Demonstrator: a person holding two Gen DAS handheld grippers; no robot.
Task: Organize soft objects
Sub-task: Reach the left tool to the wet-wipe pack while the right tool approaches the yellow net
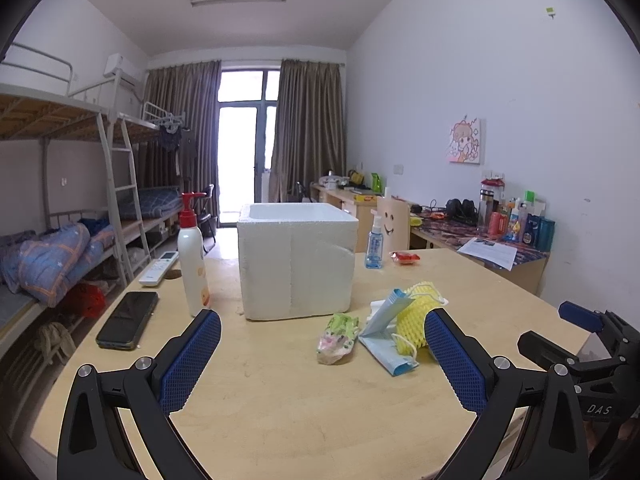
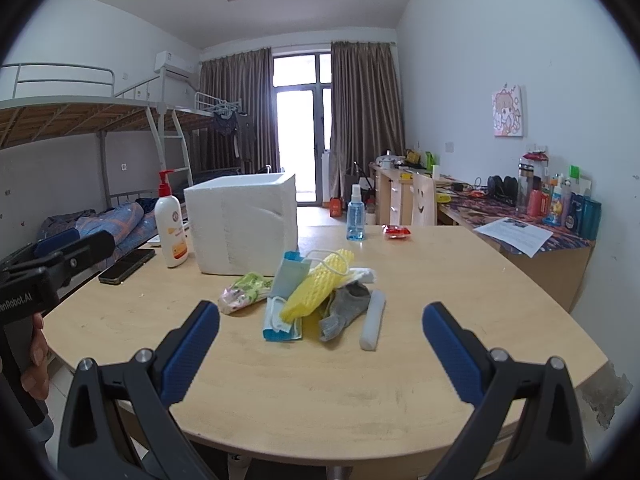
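Judging by the pile of soft stuff (mask, sock, foam net) sitting untouched on the counter just ahead of both tongs, left tongs and right tongs spread apart and empty, nothing's gone into the foam box beyond yet.

A glass balcony door glows with daylight at the far end, brown curtains on either side. Left of it stand metal bunk beds; right of it, cluttered desks line the white wall.
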